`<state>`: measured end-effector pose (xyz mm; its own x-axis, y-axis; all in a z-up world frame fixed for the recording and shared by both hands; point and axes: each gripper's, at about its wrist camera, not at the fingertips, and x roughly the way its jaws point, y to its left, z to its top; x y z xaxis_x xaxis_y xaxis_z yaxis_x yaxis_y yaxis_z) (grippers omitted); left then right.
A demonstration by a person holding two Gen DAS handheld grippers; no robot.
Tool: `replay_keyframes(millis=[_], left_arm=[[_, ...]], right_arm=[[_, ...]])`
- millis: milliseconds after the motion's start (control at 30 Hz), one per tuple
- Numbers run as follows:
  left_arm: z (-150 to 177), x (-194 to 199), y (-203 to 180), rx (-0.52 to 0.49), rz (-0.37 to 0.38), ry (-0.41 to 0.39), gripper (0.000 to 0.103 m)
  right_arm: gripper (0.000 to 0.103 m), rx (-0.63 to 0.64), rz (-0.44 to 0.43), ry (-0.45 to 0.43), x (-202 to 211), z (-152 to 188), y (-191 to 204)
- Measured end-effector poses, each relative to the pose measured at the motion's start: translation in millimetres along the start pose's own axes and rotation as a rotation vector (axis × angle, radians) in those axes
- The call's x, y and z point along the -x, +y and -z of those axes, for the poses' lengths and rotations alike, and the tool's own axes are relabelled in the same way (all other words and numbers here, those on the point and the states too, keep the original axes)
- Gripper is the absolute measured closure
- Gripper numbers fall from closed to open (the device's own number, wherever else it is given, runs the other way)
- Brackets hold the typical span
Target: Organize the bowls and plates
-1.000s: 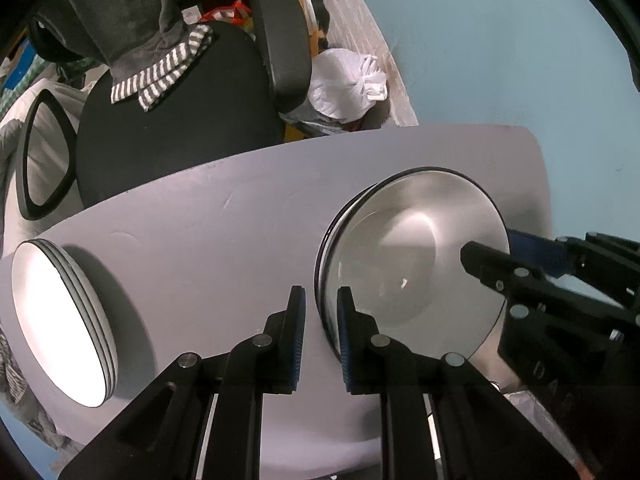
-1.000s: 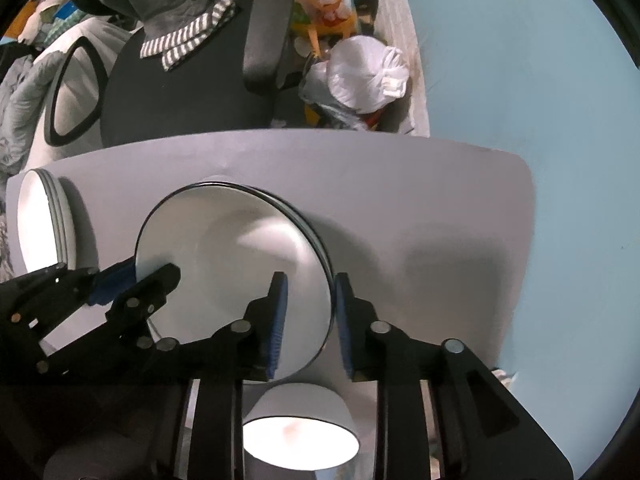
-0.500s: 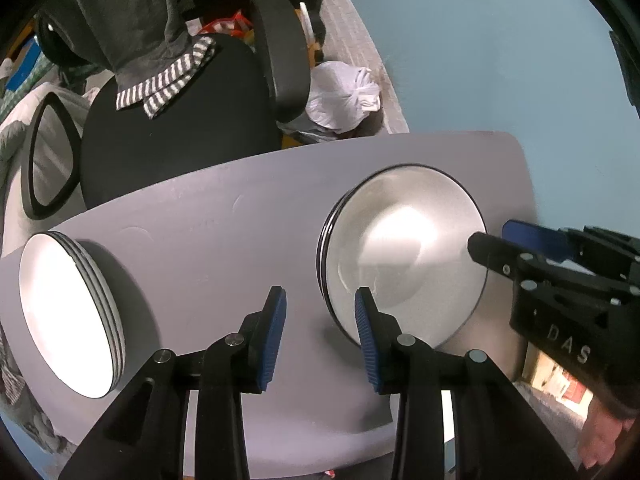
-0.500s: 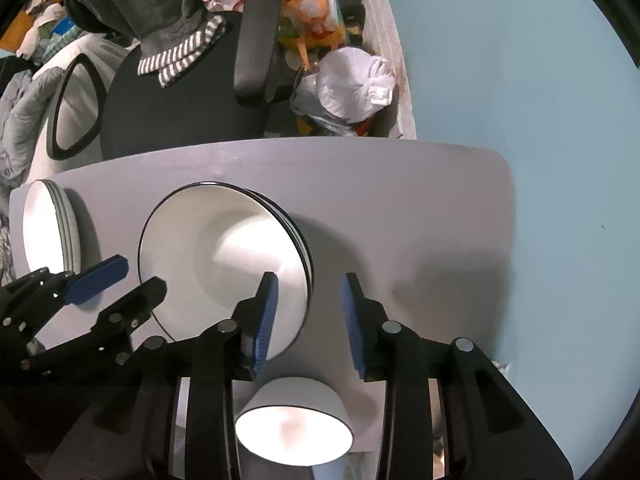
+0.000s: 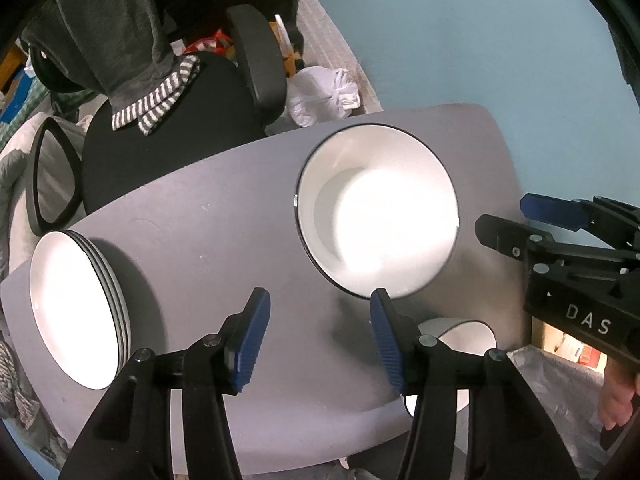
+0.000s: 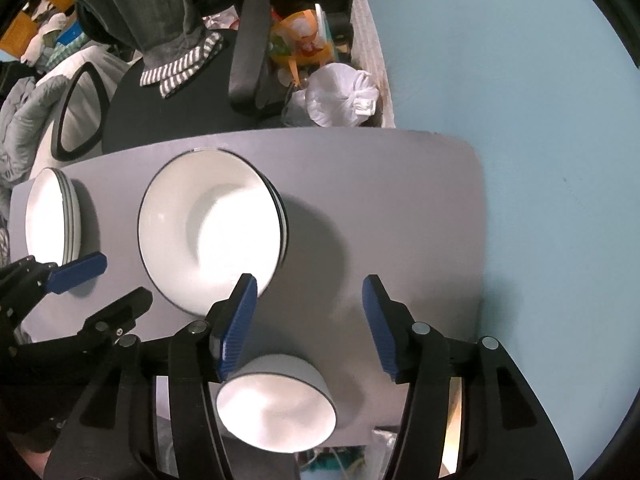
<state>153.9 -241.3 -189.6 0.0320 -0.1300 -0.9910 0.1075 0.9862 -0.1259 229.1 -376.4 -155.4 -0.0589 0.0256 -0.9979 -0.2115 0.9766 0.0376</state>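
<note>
Plates and bowls sit on the grey surface [image 6: 400,200], and the wide deep plates [image 6: 208,232] stacked near its middle serve as the landmark. That stack has a black rim, with at least one more rim showing under the top piece. Left of it in the right wrist view, at the surface's end, stands a second stack of plainer white plates [image 6: 48,216], several high and well apart from the first. On the near side of the landmark, close to the surface's edge, sits a single small bowl [image 6: 276,404], upright and alone.

Both pairs of tongs hang above the surface and point down at it. The left tongs [image 5: 318,340] have just been opening; their blue pads stand apart with nothing between them, just short of the landmark stack's near-left rim. The right tongs [image 6: 308,328] have just been opening as well and are empty, spread over bare surface just right of the stack, above the small bowl.

Judging by this layout, most of the sorting looks done: the large pieces are in two like-with-like stacks, and both tongs are free. What seems left is the lone bowl, which has no partner in view and may need a place.
</note>
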Motion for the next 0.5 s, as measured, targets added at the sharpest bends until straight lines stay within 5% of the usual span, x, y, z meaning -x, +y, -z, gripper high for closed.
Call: replay_keyframes(millis=[500], left_arm=[[27.3, -20.5, -27.8, -0.05, 0.06, 0.07, 0.048]], right_arm=[[0.048, -0.106, -0.015, 0.025, -5.8, 59.2, -30.8]])
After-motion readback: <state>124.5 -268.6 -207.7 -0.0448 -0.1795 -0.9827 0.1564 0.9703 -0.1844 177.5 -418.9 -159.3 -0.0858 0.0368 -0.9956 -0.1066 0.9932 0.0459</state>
